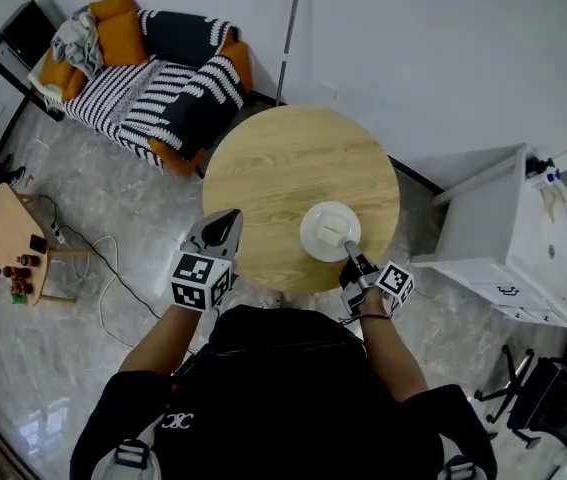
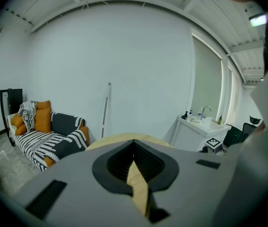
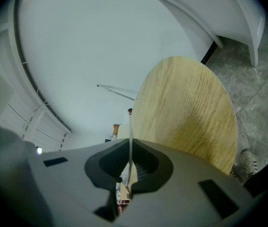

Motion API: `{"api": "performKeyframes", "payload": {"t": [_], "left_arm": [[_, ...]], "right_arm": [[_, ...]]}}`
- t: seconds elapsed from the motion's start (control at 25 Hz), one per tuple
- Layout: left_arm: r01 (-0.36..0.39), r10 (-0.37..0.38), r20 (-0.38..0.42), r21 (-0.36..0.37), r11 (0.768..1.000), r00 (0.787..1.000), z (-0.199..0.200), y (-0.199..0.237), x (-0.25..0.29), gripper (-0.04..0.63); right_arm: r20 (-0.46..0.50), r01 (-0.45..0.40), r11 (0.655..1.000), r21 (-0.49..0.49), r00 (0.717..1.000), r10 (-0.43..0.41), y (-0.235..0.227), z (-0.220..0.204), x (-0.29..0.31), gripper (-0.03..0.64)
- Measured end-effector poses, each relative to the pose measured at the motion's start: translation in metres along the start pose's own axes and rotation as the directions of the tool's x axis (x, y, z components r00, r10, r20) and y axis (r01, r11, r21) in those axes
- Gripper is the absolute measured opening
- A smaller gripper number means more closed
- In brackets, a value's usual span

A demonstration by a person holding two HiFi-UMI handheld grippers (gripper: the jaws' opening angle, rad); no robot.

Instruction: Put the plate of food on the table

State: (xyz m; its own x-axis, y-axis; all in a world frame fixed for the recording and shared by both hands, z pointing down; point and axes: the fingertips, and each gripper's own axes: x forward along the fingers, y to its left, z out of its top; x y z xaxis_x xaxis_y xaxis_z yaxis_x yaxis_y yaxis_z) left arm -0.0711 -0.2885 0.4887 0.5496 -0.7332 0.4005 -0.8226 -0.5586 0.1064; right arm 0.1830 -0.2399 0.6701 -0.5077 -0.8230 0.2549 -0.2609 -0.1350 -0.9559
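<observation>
A white plate point(image 1: 323, 236) carrying a pale piece of food point(image 1: 336, 230) rests on the round wooden table point(image 1: 283, 168), near its front right edge. My right gripper point(image 1: 349, 251) is shut on the plate's near rim. In the right gripper view the rim shows edge-on as a thin white line point(image 3: 130, 136) clamped between the jaws point(image 3: 130, 167), with the table point(image 3: 190, 112) beyond. My left gripper point(image 1: 225, 220) hovers at the table's front left edge, shut and holding nothing. Its own view point(image 2: 134, 167) shows only a sliver of table point(image 2: 124, 137) past the jaws.
A striped sofa with orange cushions point(image 1: 153, 78) stands at the back left. To the right of the table is a white sink cabinet point(image 1: 508, 238). A small wooden side table point(image 1: 13, 238) and floor cables lie at the left, and a black chair point(image 1: 553, 398) at the lower right.
</observation>
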Motion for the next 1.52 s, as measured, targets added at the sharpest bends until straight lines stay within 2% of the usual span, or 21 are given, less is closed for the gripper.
{"api": "performKeyframes", "payload": {"t": [0.92, 1.52], "left_arm": [[-0.024, 0.025, -0.026, 0.033, 0.999, 0.999, -0.004, -0.002, -0.006, 0.006], [-0.023, 0.024, -0.026, 0.03, 0.999, 0.999, -0.006, -0.003, -0.003, 0.006]], "right_arm": [[-0.057, 0.039, 0.999, 0.039, 0.998, -0.037, -0.035, -0.004, 0.008, 0.02], [-0.063, 0.1, 0.994, 0.033, 0.993, -0.097, -0.047, -0.005, 0.007, 0.021]]}}
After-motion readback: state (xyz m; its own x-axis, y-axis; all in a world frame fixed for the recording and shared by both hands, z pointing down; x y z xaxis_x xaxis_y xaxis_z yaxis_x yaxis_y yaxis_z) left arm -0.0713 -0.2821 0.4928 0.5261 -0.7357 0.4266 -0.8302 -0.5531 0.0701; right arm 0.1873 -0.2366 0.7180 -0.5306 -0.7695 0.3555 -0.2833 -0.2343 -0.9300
